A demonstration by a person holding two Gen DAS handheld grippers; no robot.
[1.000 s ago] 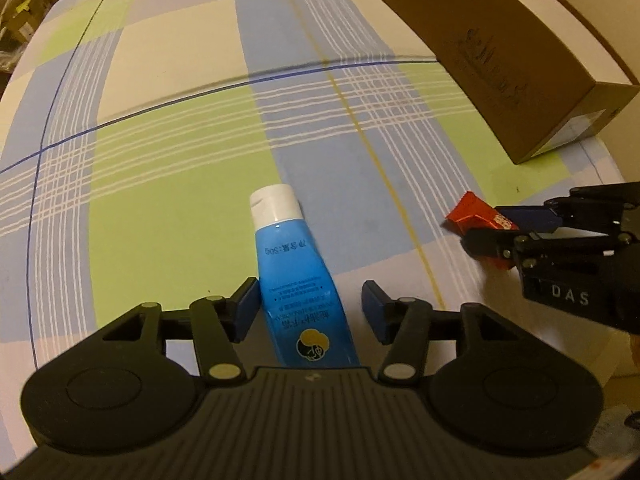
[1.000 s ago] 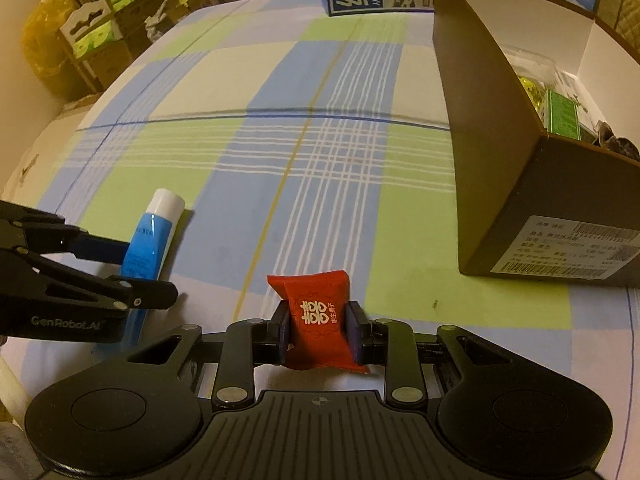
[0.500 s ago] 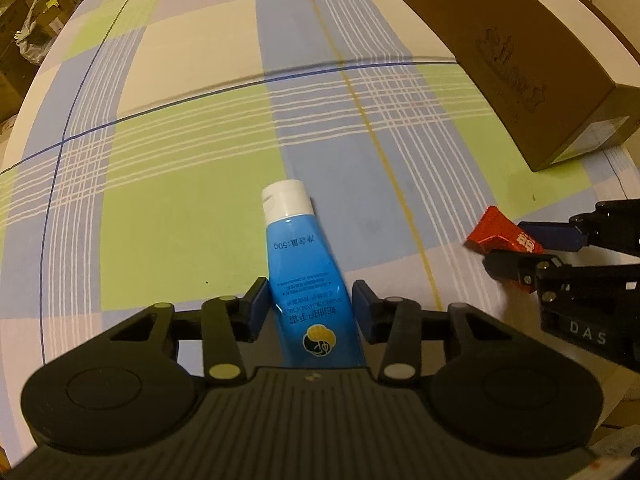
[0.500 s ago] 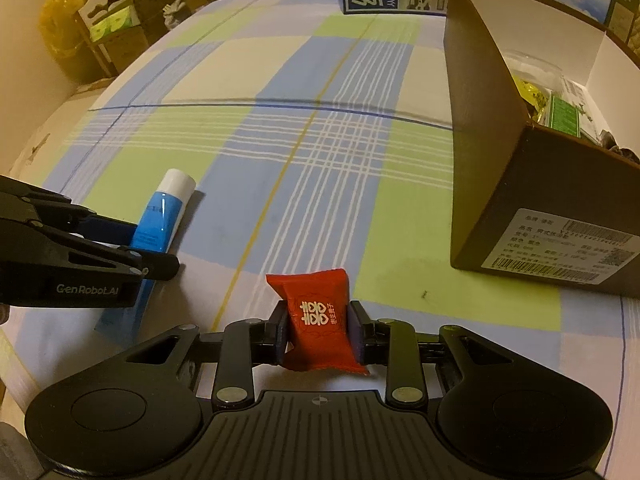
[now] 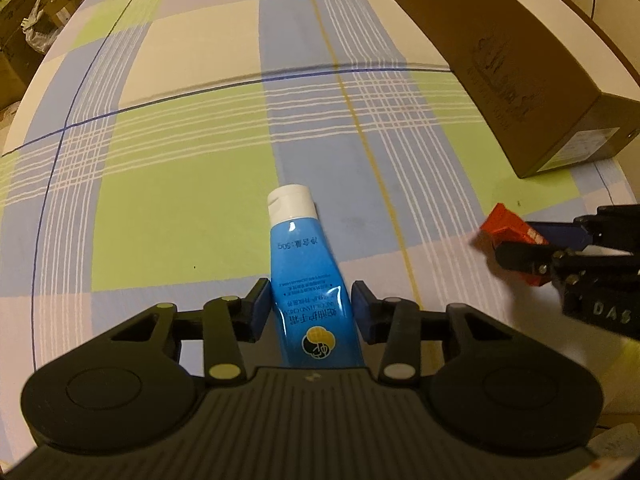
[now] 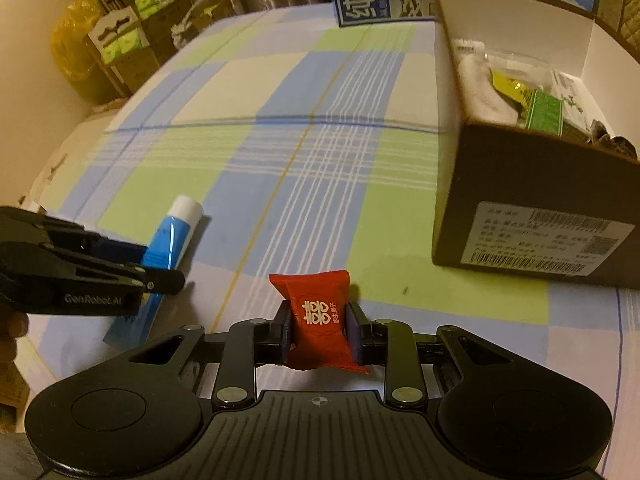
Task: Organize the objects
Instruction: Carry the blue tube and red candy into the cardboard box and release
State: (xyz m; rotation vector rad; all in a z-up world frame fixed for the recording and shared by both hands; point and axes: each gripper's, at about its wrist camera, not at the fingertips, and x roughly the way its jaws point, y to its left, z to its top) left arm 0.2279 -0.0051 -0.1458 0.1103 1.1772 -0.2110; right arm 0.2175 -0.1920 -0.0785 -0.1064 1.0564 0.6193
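Right hand-held gripper (image 6: 319,328): clamped on red sweet packet (image 6: 320,322), white characters, lifted higher than before. Left hand-held gripper (image 5: 307,306): pads narrowed around blue tube (image 5: 308,280), white cap, flat on checked worktop (image 5: 180,168); contact uncertain. Brown cardboard box (image 6: 532,196), open, part-filled, stands right.

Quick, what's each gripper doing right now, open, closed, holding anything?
Left gripper: closing around the blue tube, left pad touching, small gap at the right pad; not clearly clamped.
Right gripper: closed on the red packet.
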